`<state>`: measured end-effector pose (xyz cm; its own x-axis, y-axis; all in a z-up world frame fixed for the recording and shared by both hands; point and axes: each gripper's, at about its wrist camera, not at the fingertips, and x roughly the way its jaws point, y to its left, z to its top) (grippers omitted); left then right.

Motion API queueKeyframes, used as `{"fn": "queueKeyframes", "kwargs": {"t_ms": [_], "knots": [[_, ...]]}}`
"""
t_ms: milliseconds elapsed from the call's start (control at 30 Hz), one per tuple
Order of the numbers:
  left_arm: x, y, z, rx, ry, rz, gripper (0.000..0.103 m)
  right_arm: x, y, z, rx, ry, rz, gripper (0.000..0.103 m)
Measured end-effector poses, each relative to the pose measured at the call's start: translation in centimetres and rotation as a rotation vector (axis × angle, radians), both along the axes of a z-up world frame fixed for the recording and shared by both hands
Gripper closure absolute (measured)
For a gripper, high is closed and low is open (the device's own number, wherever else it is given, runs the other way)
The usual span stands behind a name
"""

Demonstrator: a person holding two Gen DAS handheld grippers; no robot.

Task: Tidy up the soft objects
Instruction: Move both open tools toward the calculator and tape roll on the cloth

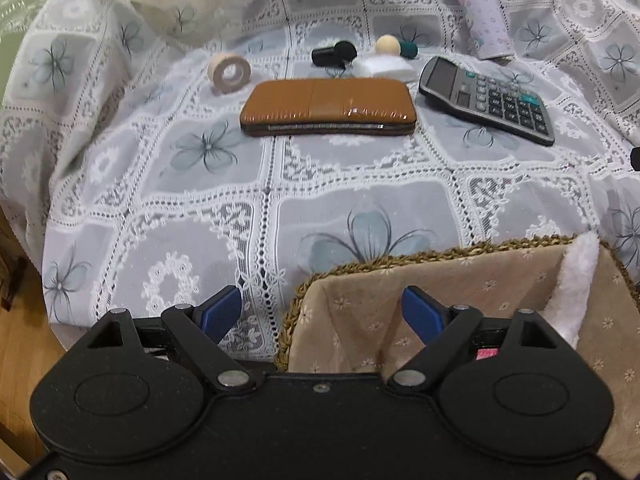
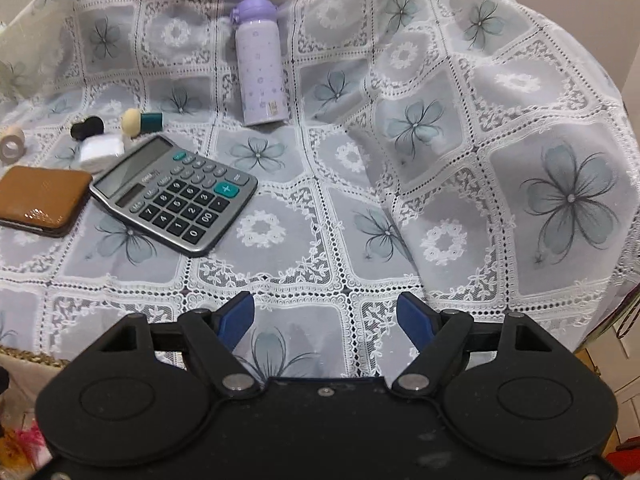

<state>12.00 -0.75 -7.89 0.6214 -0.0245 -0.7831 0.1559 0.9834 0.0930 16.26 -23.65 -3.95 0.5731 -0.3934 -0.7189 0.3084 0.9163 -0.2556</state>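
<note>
My left gripper is open and empty, held over the near left rim of a woven basket with a beige floral liner. A white fluffy soft thing sticks up inside the basket at the right. My right gripper is open and empty above the lace tablecloth. Far back lie a black puff, a cream sponge with a teal handle and a white pad. They also show in the right wrist view: the puff, the sponge, the pad.
A brown wallet, a grey calculator, a tape roll and a lilac bottle lie on the table. In the right wrist view the calculator and bottle sit left of centre. The table edge drops off at left.
</note>
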Motion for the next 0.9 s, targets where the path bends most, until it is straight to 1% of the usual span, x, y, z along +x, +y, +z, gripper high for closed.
{"fn": "queueKeyframes", "kwargs": {"t_ms": [67, 167, 300, 467, 533, 700, 900], "knots": [[0.0, 0.1, -0.2, -0.004, 0.004, 0.002, 0.019, 0.5, 0.0, -0.6, 0.009, 0.013, 0.002, 0.026], [-0.1, 0.2, -0.2, -0.009, -0.001, -0.003, 0.018, 1.1, 0.1, -1.2, 0.049, 0.027, 0.013, 0.026], [-0.1, 0.3, -0.4, -0.023, -0.003, -0.021, 0.018, 1.4, 0.3, -1.5, 0.051, 0.023, 0.011, 0.025], [0.3, 0.5, -0.9, -0.032, 0.017, -0.015, 0.019, 2.2, -0.8, -2.4, 0.161, 0.058, -0.030, 0.025], [0.2, 0.7, -1.0, -0.035, 0.014, -0.008, 0.019, 2.3, -1.0, -2.4, 0.179, 0.059, -0.047, 0.025], [0.1, 0.8, -1.0, -0.035, 0.011, -0.002, 0.019, 2.3, -0.8, -2.0, 0.181, 0.052, -0.036, 0.025], [0.0, 1.4, 0.5, -0.074, -0.012, -0.002, 0.019, 3.4, -1.1, -2.1, 0.140, 0.085, -0.055, 0.025]]}}
